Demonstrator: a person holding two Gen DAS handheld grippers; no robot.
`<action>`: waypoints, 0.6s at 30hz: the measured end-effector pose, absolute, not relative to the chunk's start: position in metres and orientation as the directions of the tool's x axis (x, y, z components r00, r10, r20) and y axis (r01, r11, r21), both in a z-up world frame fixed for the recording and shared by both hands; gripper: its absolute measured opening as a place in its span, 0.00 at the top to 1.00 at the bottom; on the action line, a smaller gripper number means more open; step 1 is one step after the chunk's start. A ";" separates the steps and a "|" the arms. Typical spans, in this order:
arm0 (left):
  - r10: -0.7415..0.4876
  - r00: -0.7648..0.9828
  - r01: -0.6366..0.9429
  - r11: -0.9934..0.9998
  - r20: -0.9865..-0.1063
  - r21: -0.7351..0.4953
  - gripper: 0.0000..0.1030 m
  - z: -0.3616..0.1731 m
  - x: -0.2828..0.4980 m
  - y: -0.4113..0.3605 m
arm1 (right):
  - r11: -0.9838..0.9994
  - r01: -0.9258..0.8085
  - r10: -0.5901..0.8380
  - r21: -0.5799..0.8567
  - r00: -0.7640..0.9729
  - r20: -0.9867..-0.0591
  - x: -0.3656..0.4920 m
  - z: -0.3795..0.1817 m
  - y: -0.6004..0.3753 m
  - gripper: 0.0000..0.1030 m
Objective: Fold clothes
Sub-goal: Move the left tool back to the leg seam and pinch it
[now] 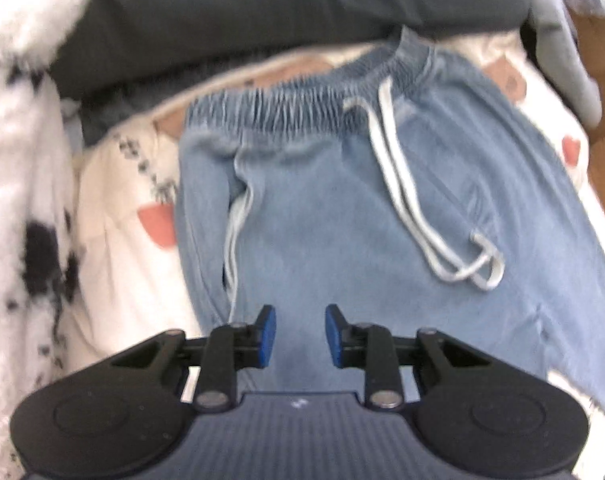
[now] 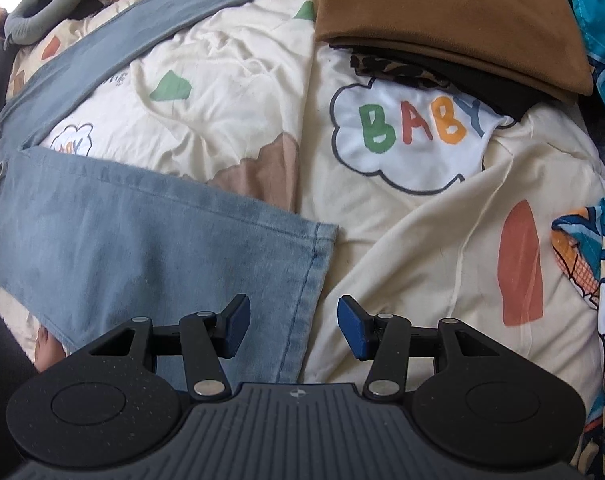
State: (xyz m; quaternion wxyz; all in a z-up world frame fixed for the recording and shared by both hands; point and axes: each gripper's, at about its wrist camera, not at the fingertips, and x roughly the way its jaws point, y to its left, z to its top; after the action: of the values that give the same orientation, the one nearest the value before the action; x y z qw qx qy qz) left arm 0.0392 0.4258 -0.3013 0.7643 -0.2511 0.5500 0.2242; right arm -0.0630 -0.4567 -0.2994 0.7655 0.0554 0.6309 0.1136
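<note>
I see the blue trousers [image 1: 322, 200] spread flat on the cream quilt [image 2: 402, 240], legs splayed apart, waistband [image 1: 302, 92] far from me. My left gripper [image 1: 300, 336] hovers over the seat, my right gripper [image 2: 294, 326] over a leg hem [image 2: 314, 276]; both stand apart, holding nothing. For a clean fold I judge I should pinch hem and waist edges squarely. The other leg's hem is cut off, and the left view is blurred.

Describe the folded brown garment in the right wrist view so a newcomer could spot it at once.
Start from the cream printed bedcover that fills the view, then find its white cloud patch reading BABY. Just above and right of it lies a stack of folded clothes; the brown garment is the top layer, plain tan, unlike the black and leopard-print pieces under it.
</note>
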 end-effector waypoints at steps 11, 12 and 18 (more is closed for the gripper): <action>0.046 0.265 -0.631 0.764 -0.963 -0.137 0.85 -0.311 0.016 0.433 | 0.972 -0.094 0.231 0.217 0.169 -0.958 -0.072 -0.292 -0.462 0.46; 0.043 0.278 -0.629 0.763 -0.960 -0.148 0.79 -0.307 0.013 0.432 | 0.972 -0.090 0.230 0.217 0.170 -0.958 -0.073 -0.291 -0.464 0.46; 0.020 0.330 -0.647 0.733 -0.944 -0.211 0.55 -0.296 -0.016 0.424 | 0.975 -0.047 0.223 0.218 0.179 -0.958 -0.074 -0.291 -0.475 0.46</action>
State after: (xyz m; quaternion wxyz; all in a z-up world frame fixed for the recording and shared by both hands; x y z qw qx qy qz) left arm -0.0161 0.4239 -0.2962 0.7612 -0.2928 0.5356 0.2190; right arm -0.0742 -0.4753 -0.2913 0.7647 0.0690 0.6346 0.0883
